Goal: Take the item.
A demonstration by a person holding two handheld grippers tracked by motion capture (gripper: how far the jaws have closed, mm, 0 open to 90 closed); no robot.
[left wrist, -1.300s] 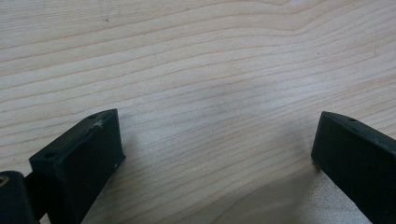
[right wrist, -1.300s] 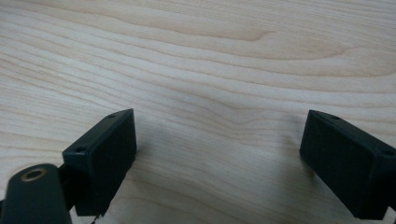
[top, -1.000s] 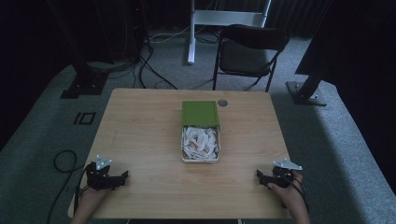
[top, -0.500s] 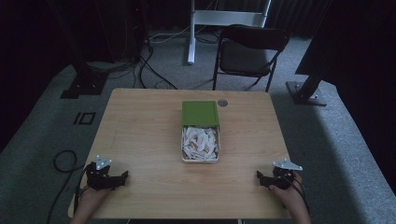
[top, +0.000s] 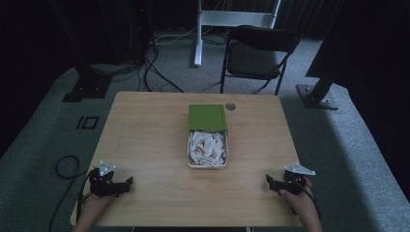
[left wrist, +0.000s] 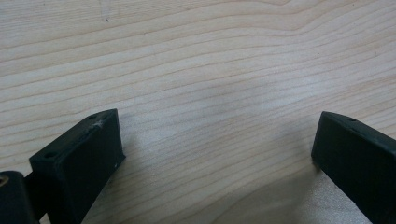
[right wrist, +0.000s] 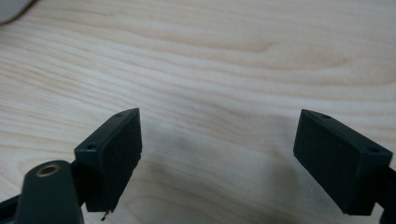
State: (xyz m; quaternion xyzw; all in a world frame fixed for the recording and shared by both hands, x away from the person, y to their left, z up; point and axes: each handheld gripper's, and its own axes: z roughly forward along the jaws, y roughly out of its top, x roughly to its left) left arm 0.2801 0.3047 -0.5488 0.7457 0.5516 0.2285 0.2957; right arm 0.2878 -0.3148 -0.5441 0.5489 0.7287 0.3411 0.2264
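A white tin [top: 207, 148] holding several white packets sits in the middle of the wooden table [top: 145, 130], its green lid [top: 207, 117] lying against its far end. My left gripper [top: 126, 184] rests near the front left corner, held by a hand, jaws wide apart and pointing right. In the left gripper view the left gripper [left wrist: 215, 140] has bare wood between its fingers. My right gripper [top: 269, 182] rests near the front right corner, pointing left. The right gripper view shows the right gripper [right wrist: 219, 135] open over bare wood. Both are well away from the tin.
A small round disc [top: 230, 106] lies on the table beside the lid's far right corner. A black folding chair [top: 258, 53] stands behind the table. Cables [top: 65, 166] trail on the grey carpet to the left. A pale edge [right wrist: 11, 7] shows at the top left of the right gripper view.
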